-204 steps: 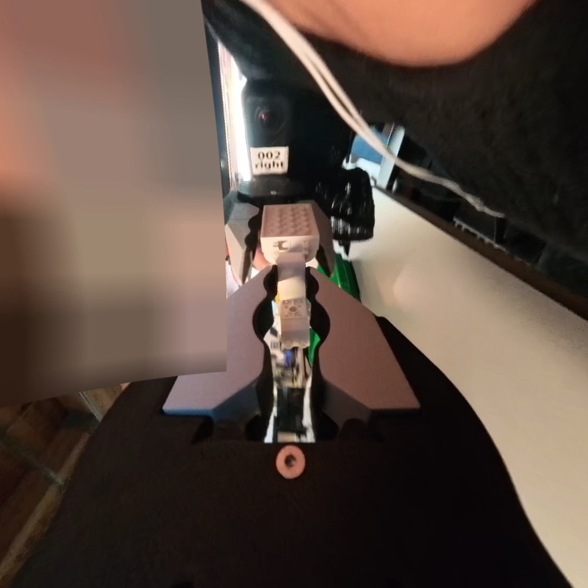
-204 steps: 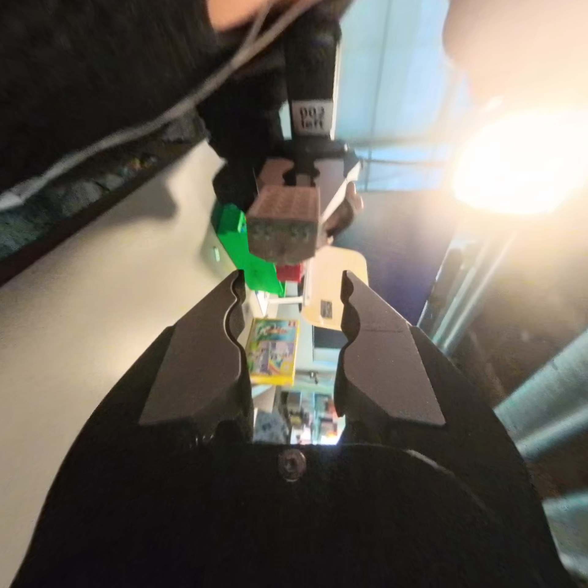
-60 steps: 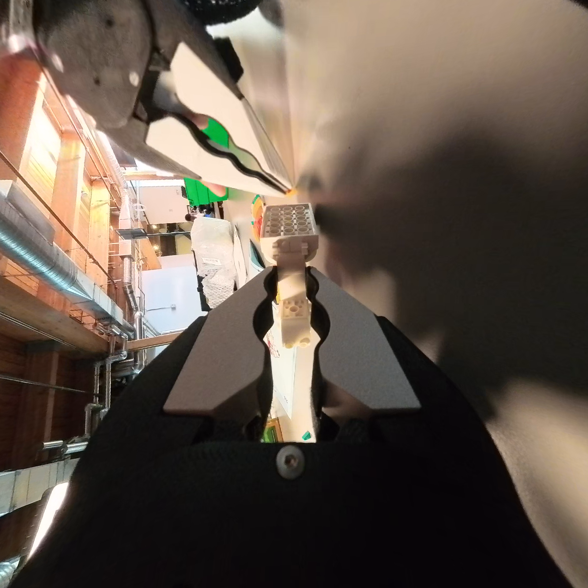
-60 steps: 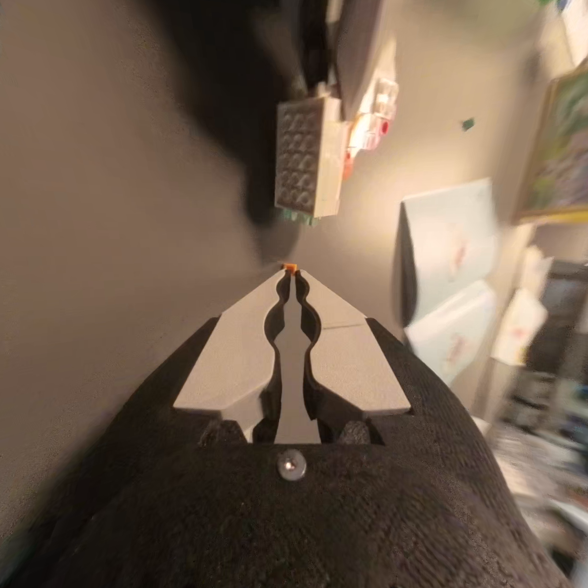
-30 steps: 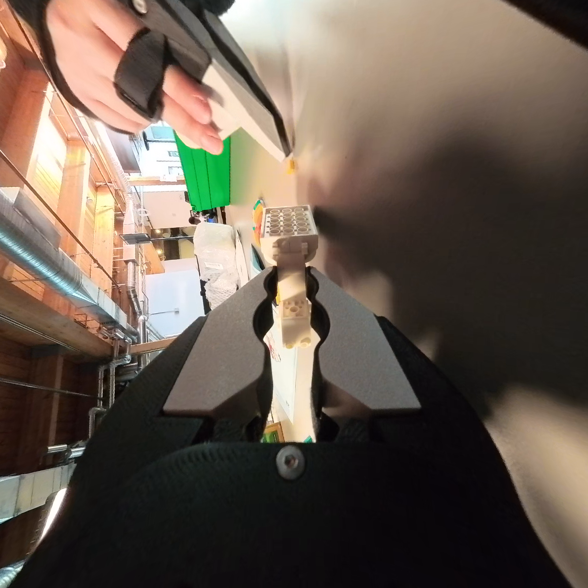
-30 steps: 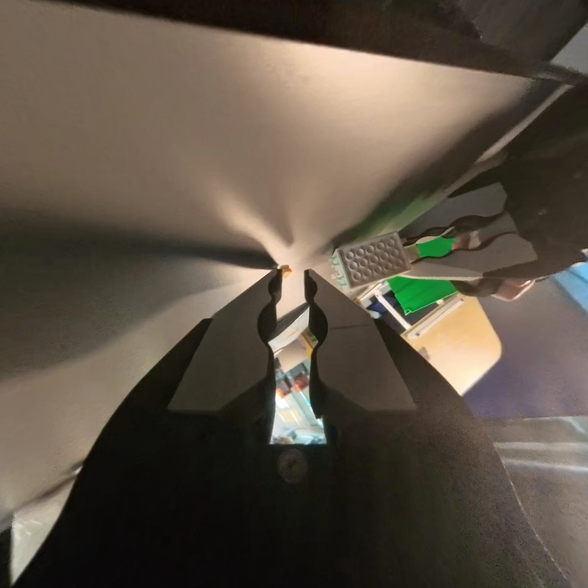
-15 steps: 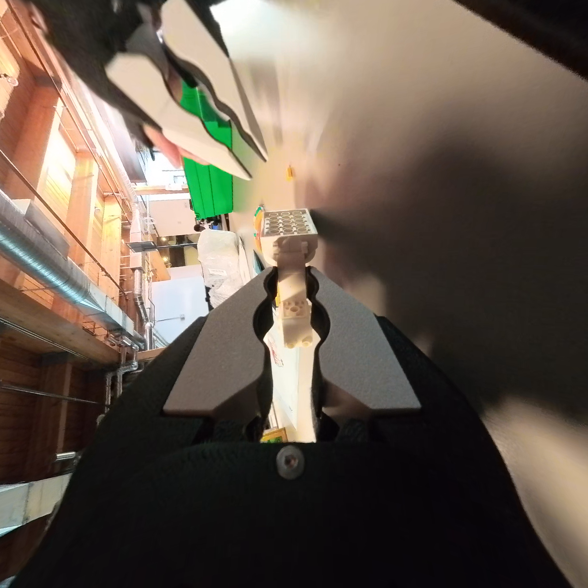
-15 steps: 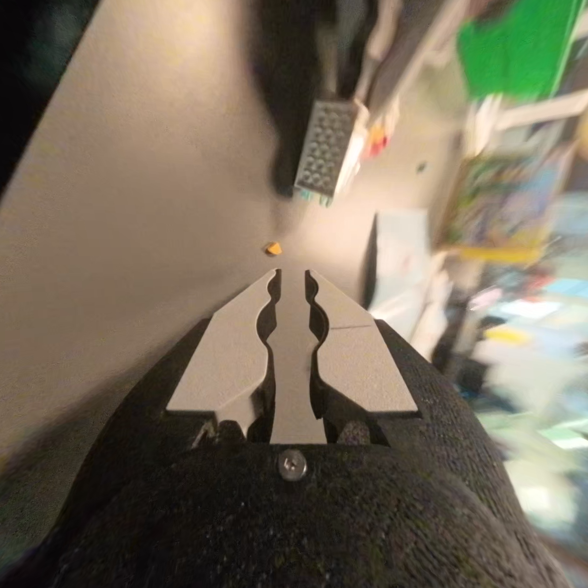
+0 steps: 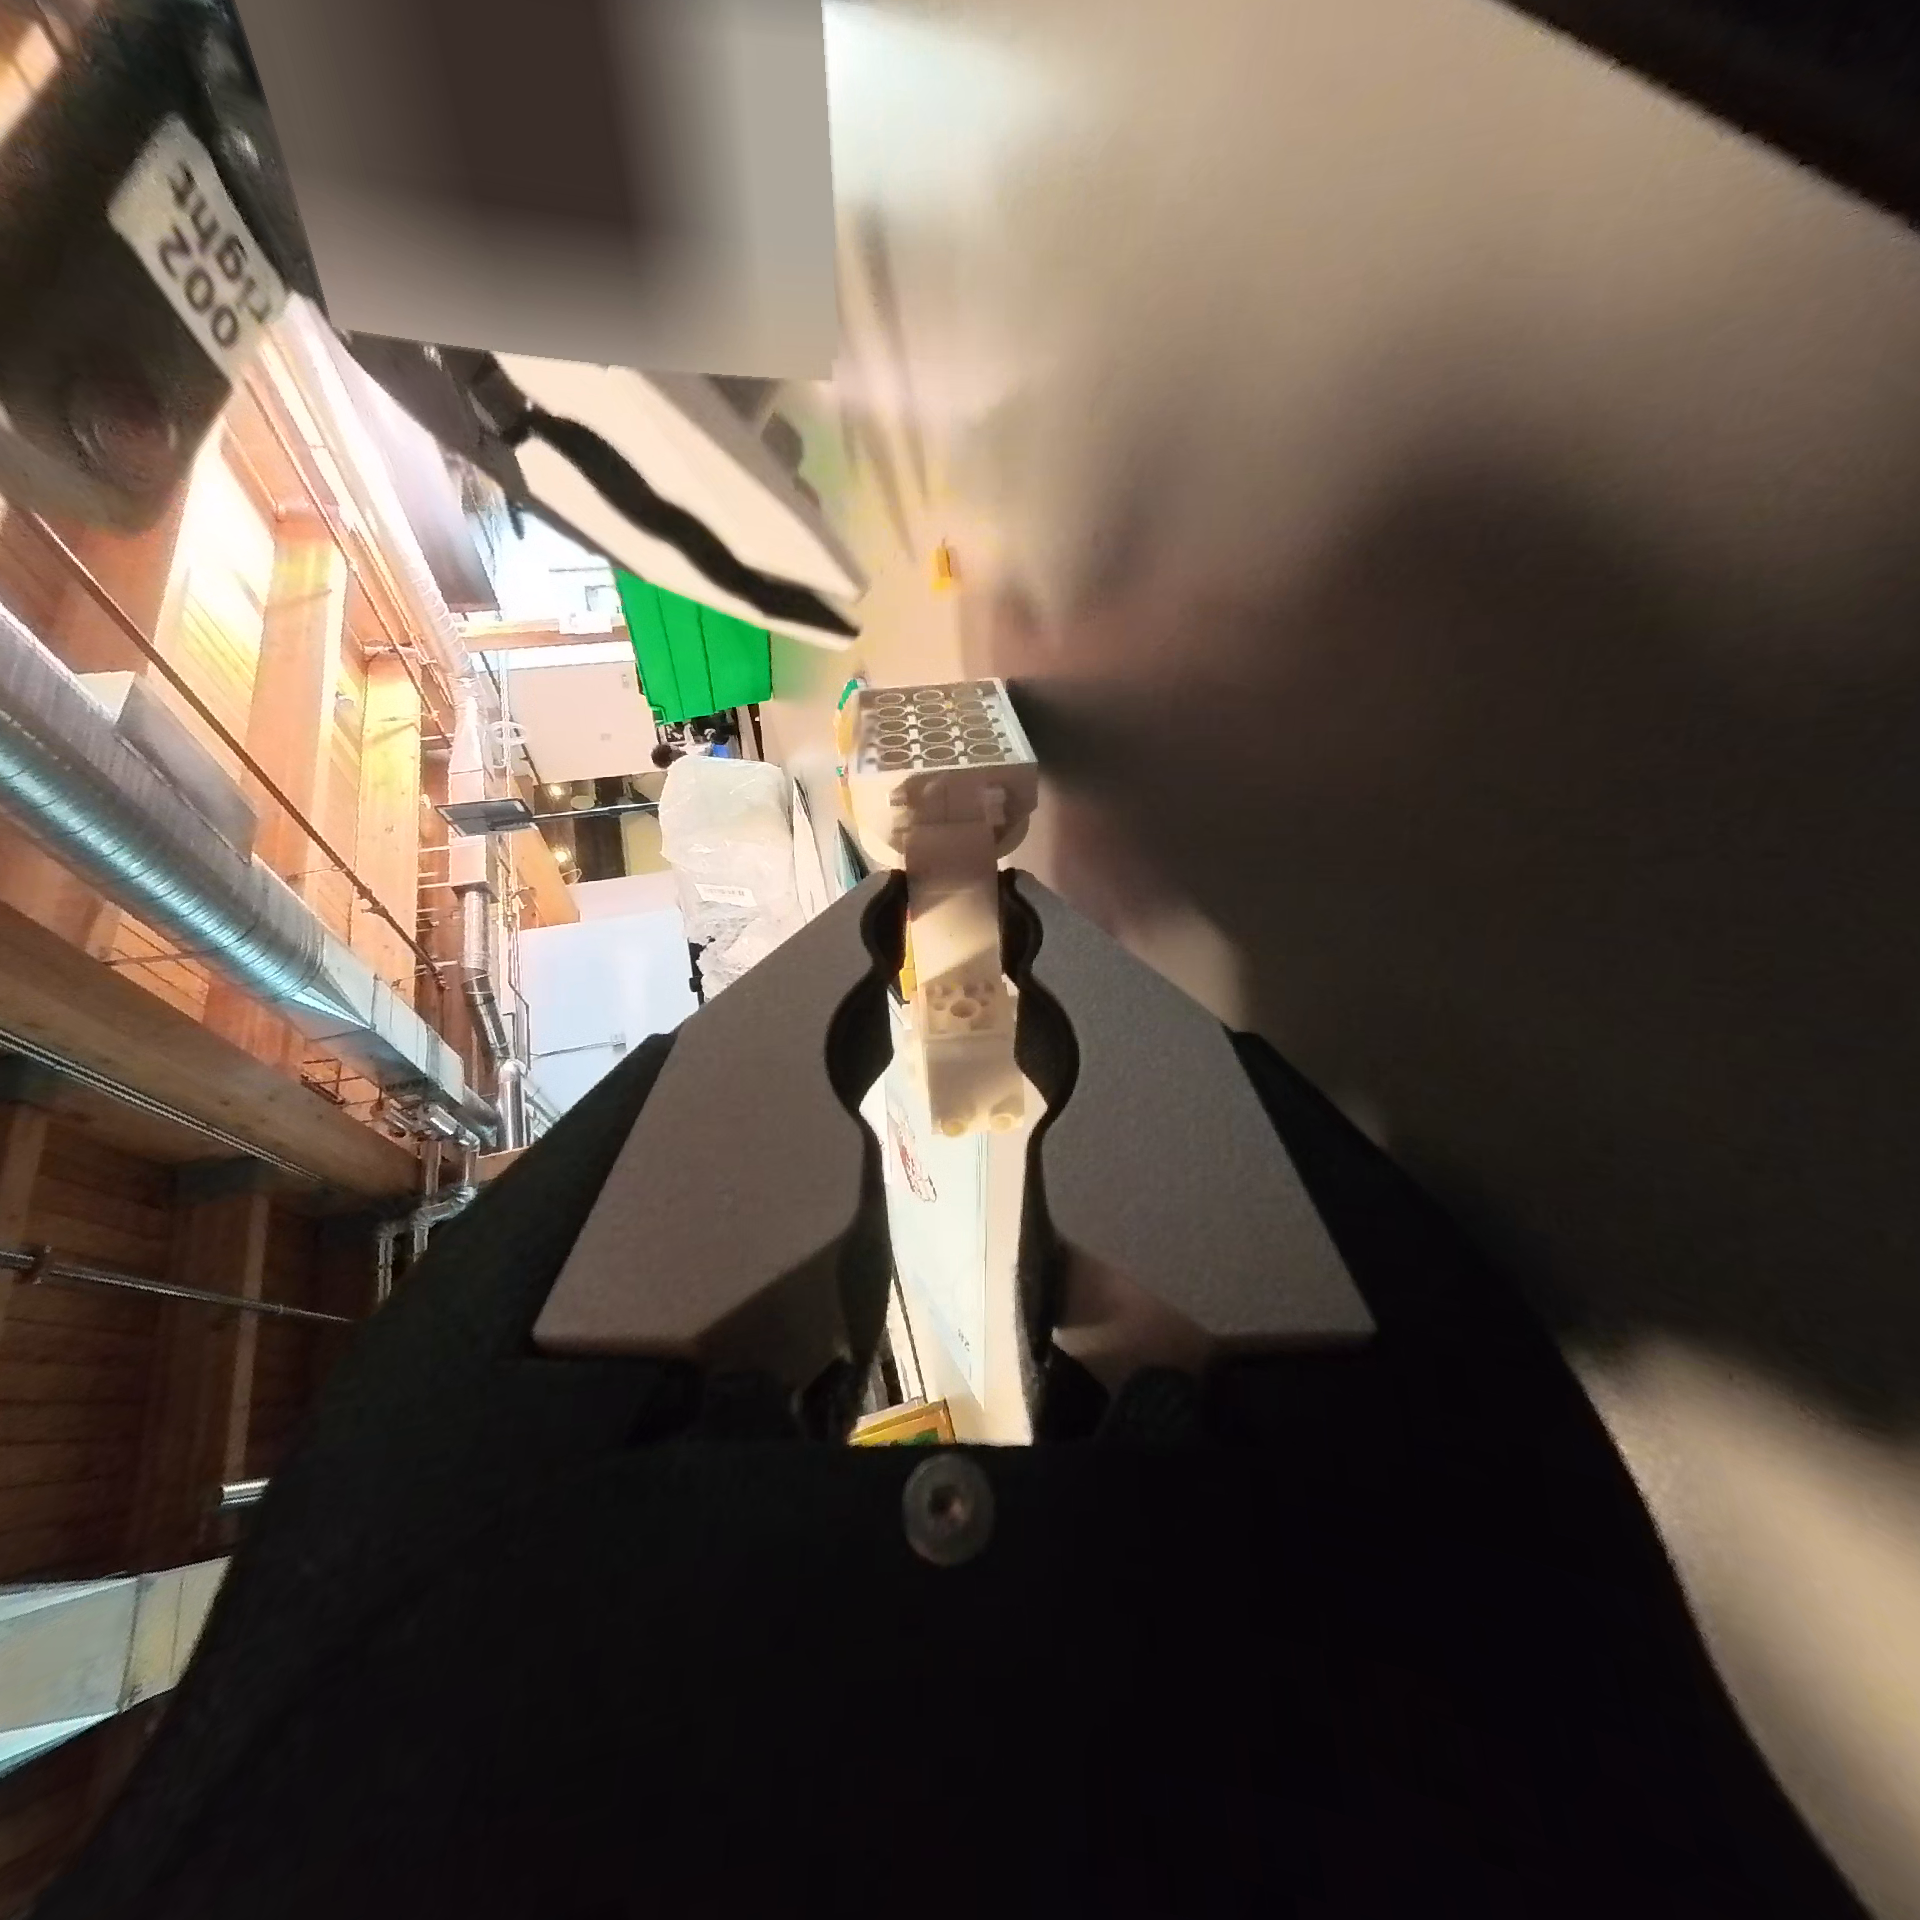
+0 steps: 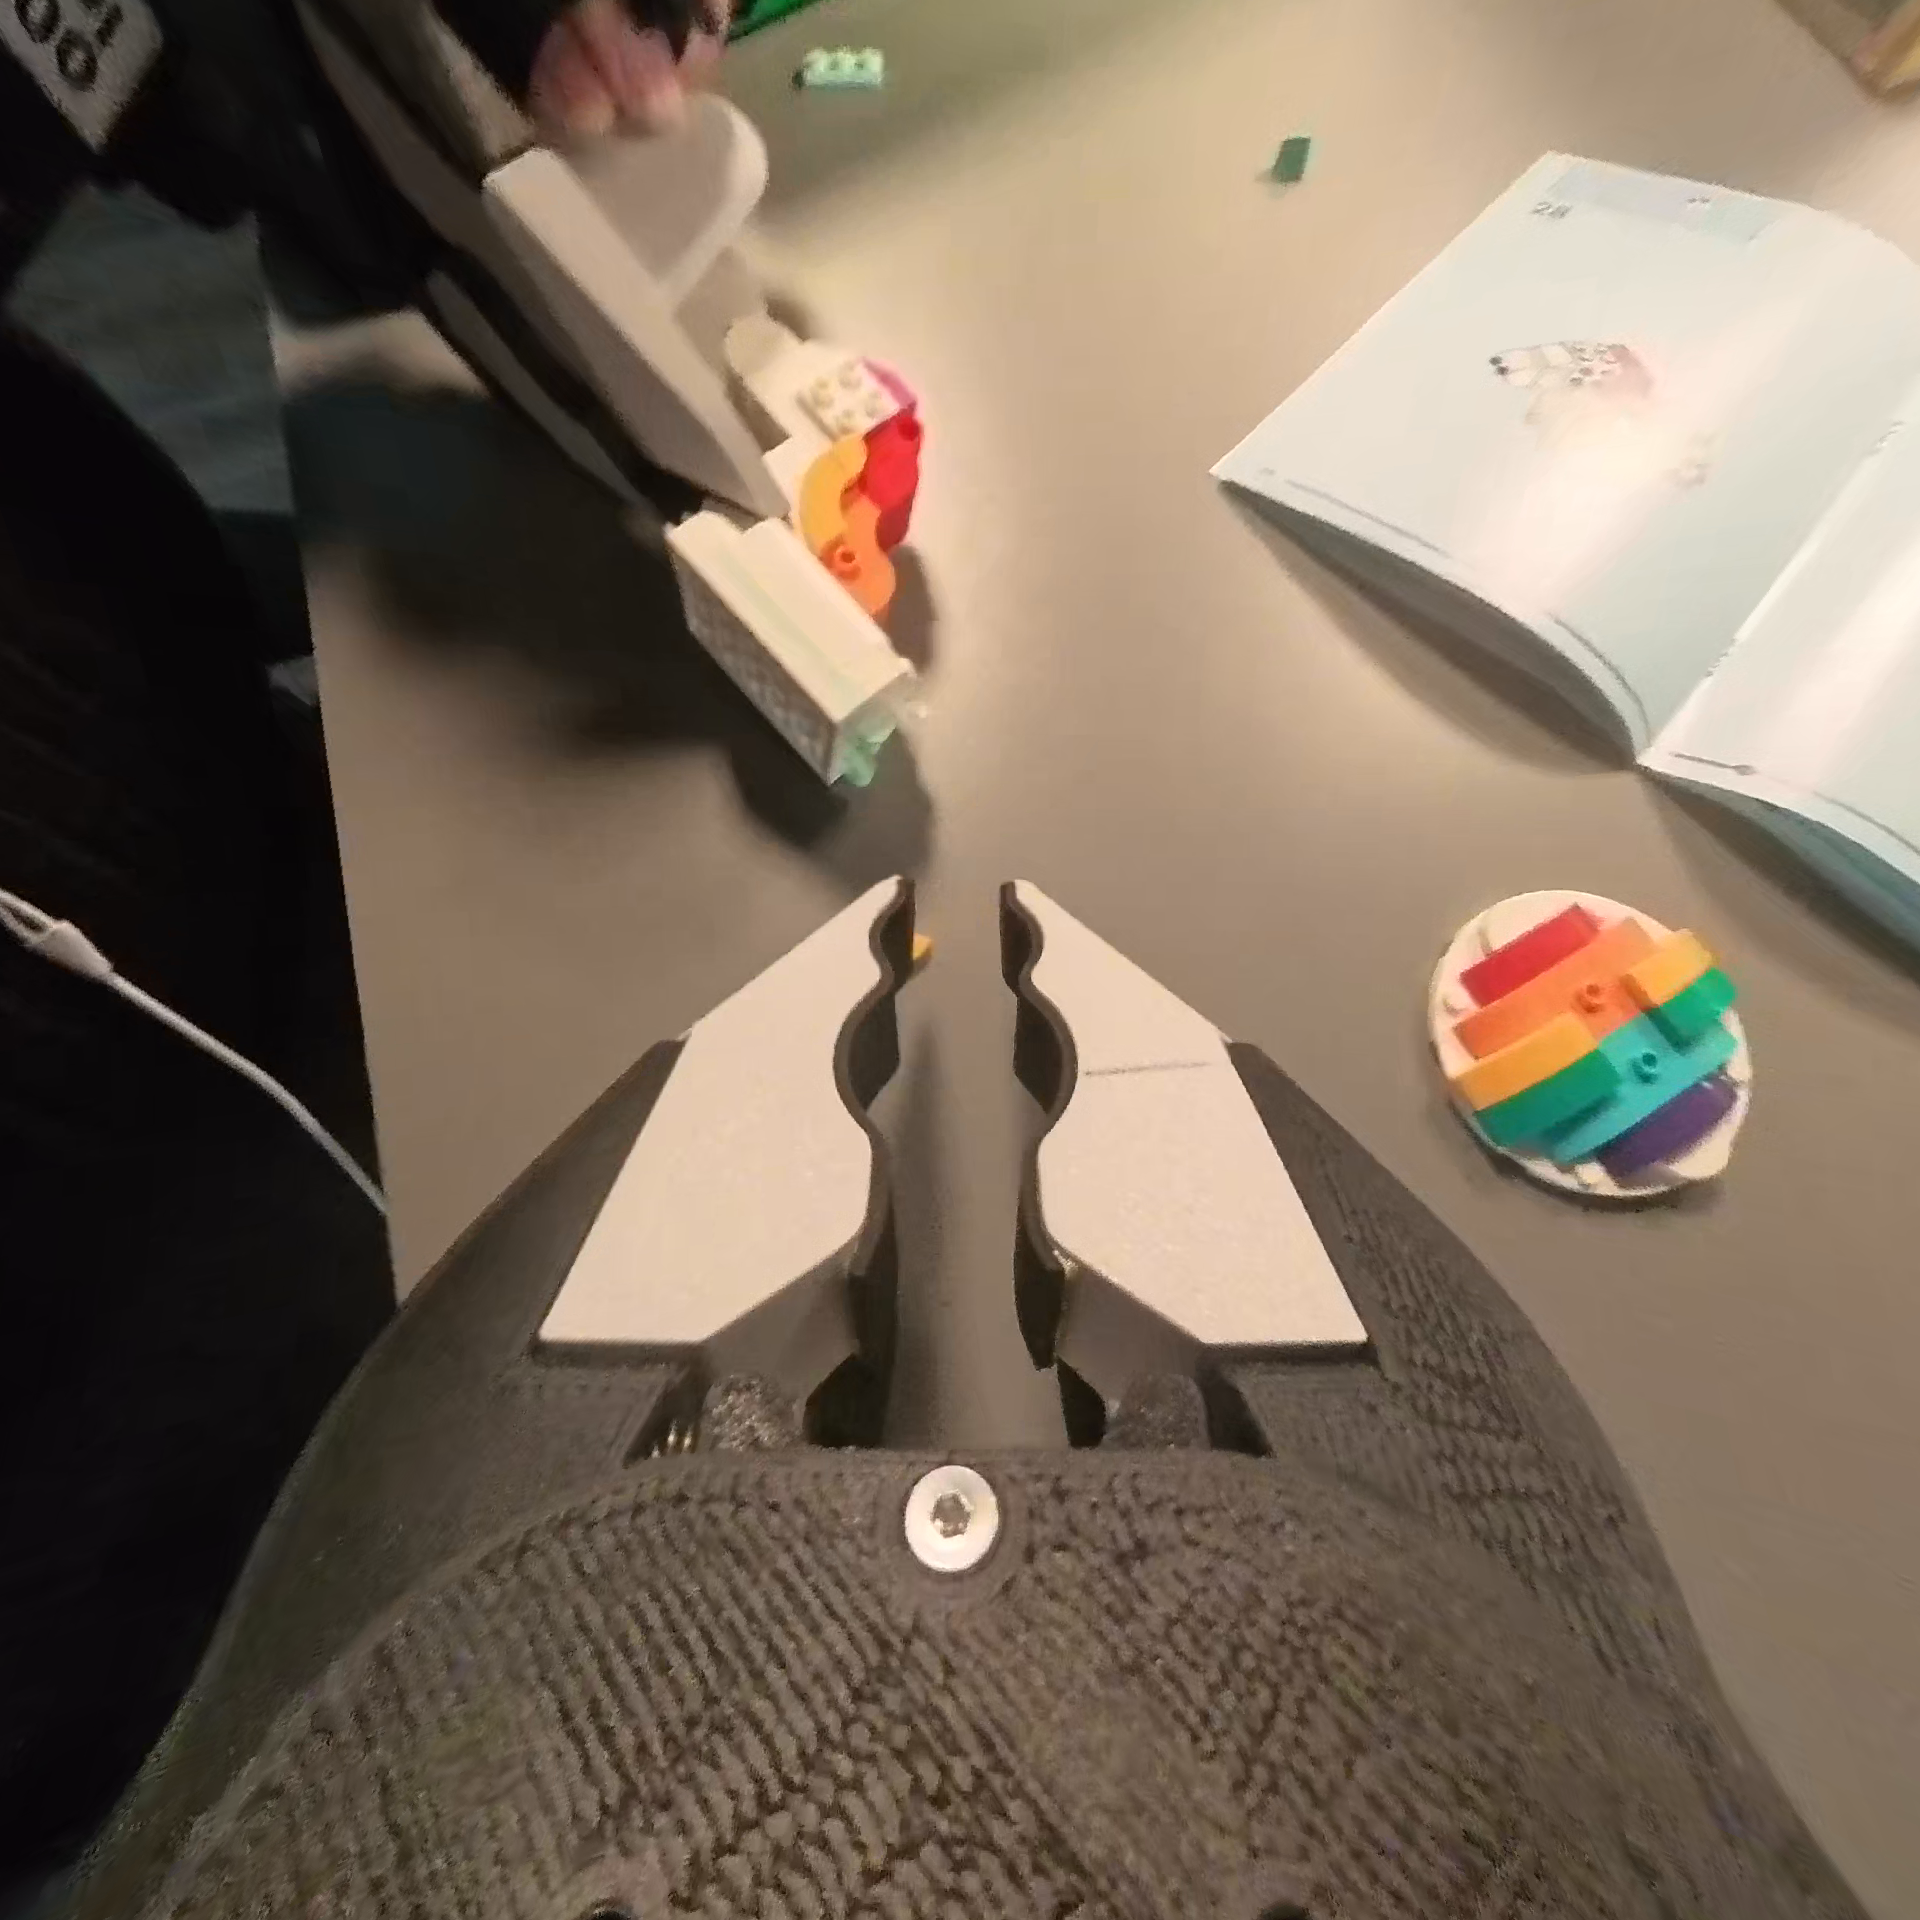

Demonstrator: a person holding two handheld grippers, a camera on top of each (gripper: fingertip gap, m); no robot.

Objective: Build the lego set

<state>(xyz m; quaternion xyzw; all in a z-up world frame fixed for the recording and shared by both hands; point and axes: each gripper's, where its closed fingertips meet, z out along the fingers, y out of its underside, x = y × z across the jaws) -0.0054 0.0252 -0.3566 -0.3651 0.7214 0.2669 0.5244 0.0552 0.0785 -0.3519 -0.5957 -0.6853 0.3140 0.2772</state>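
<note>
My left gripper (image 9: 951, 883) is shut on a white lego assembly (image 9: 956, 935) whose studded plate (image 9: 940, 738) sticks out past the fingertips. The right wrist view shows this assembly (image 10: 790, 634) held above the grey table (image 10: 1143, 675), with orange and red arcs (image 10: 857, 499) on it. My right gripper (image 10: 956, 899) is open a narrow gap and empty, tips low over the table. A tiny orange piece (image 10: 920, 945) lies on the table at the inner edge of its left fingertip. It also shows in the left wrist view (image 9: 943, 561).
An open instruction booklet (image 10: 1610, 436) lies at the right. A round white disc with rainbow bricks (image 10: 1590, 1049) sits right of my right gripper. Small green pieces (image 10: 840, 68) (image 10: 1291, 158) lie far back. The table's edge and a dark sleeve are at the left. Spacing between my two grippers at the tips: around 9 cm.
My right gripper, shut with the orange piece at its tips two seconds ago, has opened a little. The piece now lies on the table at its tips. My left gripper still holds the assembly.
</note>
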